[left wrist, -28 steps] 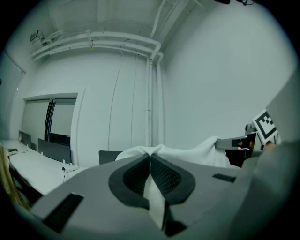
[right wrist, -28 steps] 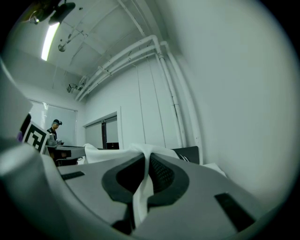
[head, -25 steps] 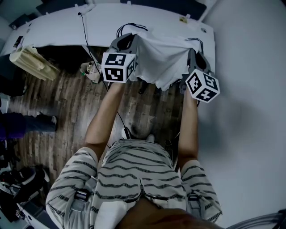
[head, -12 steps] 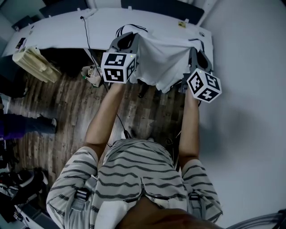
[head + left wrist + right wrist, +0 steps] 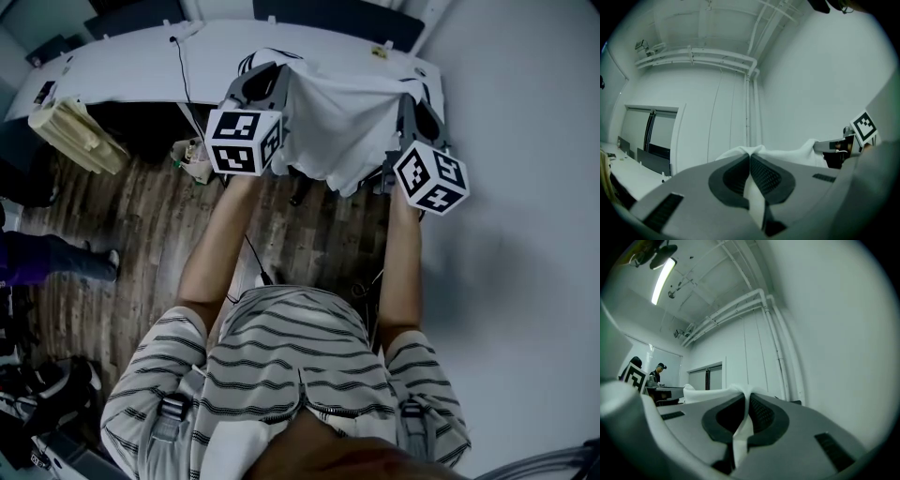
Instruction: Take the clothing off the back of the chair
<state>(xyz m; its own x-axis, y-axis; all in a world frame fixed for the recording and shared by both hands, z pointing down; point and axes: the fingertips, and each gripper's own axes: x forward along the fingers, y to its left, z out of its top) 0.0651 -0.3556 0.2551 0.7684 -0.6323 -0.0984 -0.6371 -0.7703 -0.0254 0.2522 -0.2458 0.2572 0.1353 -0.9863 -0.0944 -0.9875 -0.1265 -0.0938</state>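
Observation:
A white garment (image 5: 336,120) hangs stretched between my two grippers above the wooden floor. My left gripper (image 5: 277,79) is shut on its left top edge, and a fold of the cloth (image 5: 754,201) is pinched between the dark pads (image 5: 766,176). My right gripper (image 5: 407,105) is shut on the right top edge, with the cloth (image 5: 739,437) squeezed between its pads (image 5: 761,414). Both grippers point roughly level. The chair is hidden under the cloth; only dark parts (image 5: 298,195) show below the hem.
A long white desk (image 5: 122,56) runs behind the garment, with a black cable (image 5: 180,80) hanging off it. A beige bundle (image 5: 70,131) lies at the left. A white wall (image 5: 525,141) stands close on the right. A person's legs (image 5: 47,258) are at the far left.
Both grippers have risen a little with the garment still held between them, and the cloth hangs higher over the floor. Neither grip has changed.

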